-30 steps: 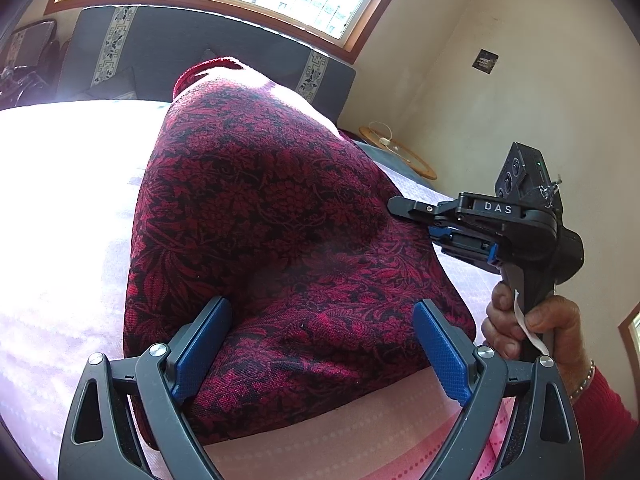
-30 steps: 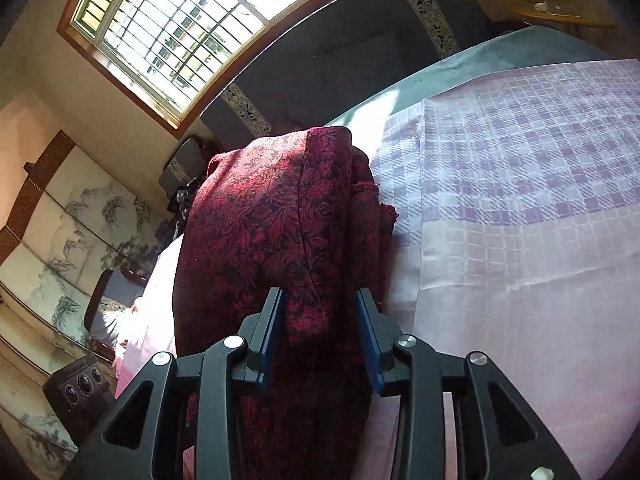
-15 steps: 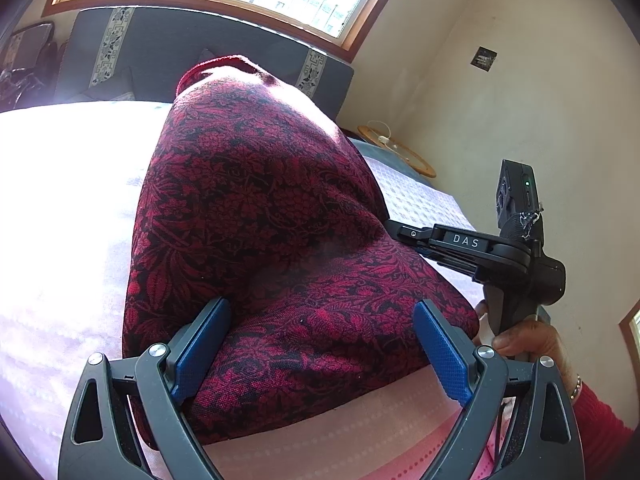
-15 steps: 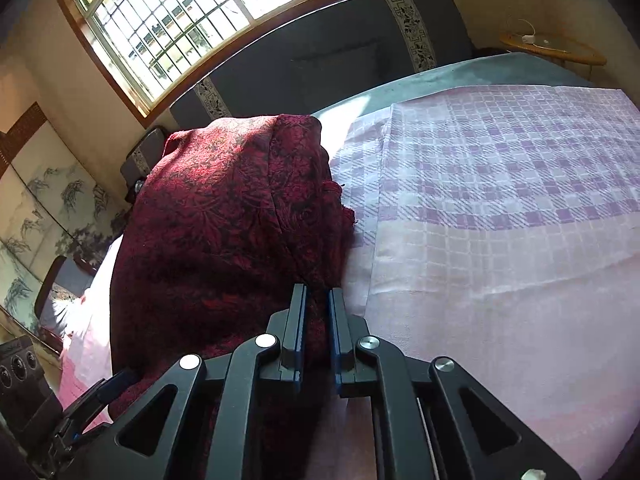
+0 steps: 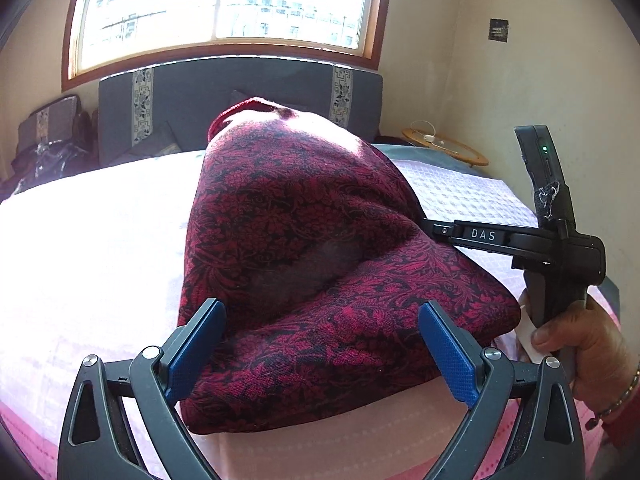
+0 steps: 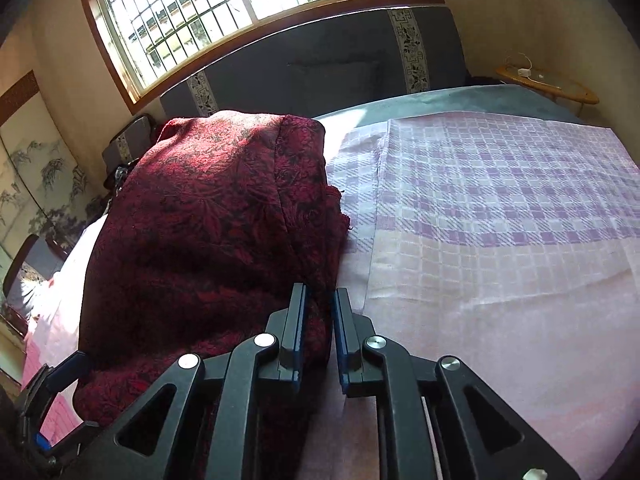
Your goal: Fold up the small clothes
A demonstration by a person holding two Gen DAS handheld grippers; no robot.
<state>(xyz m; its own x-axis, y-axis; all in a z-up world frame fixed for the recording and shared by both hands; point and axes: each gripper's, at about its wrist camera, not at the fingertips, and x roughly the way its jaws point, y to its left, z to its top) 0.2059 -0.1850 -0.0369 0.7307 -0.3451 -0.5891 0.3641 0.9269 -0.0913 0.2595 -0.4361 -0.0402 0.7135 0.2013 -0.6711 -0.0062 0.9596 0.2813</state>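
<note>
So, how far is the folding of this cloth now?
Done: the dark red floral garment already lies doubled on the pink checked bedsheet. In hand: the right tool is pinching its right edge, while the left tool is open around the near end. Left: finishing and flattening the fold.

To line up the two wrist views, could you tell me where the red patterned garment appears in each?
Left wrist: red patterned garment fills the centre, between the open left gripper fingers.
Right wrist: left of centre, edge pinched by the right gripper.
Shared landmark: round wooden side table.
</note>
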